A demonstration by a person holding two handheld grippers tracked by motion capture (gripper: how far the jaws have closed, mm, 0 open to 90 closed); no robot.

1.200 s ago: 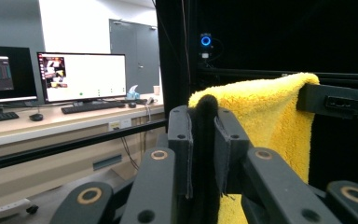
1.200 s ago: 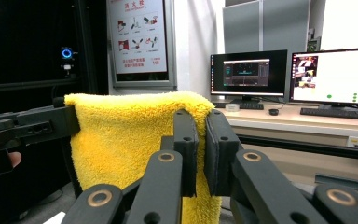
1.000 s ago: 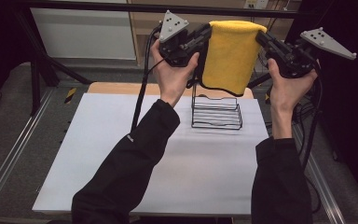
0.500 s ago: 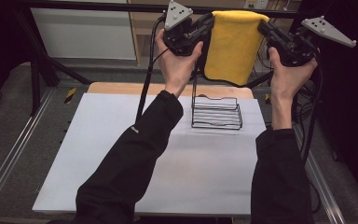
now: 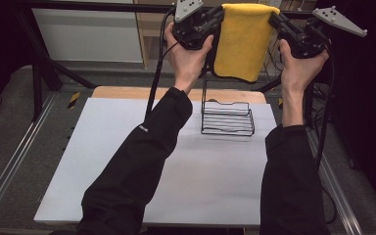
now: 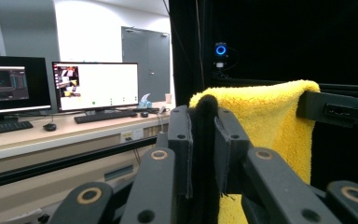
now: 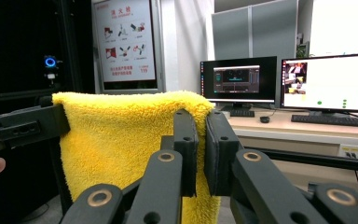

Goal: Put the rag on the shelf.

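The cloth [image 5: 240,41], top centre of the high view, is yellow, fluffy, rough-piled fabric. The tongs' [image 6: 205,140] jaws look like matt black plastic with brass-toned rivets. The rack [image 5: 227,117] at centre is thin black wire. The desk [image 5: 127,161] has a smooth matt white top and a wooden far edge.

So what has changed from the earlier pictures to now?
Both hands lifted the yellow towel higher and farther from the person, toward the top of the high view. The left claw and right claw keep clamping its top corners. The wire rack stayed on the table.
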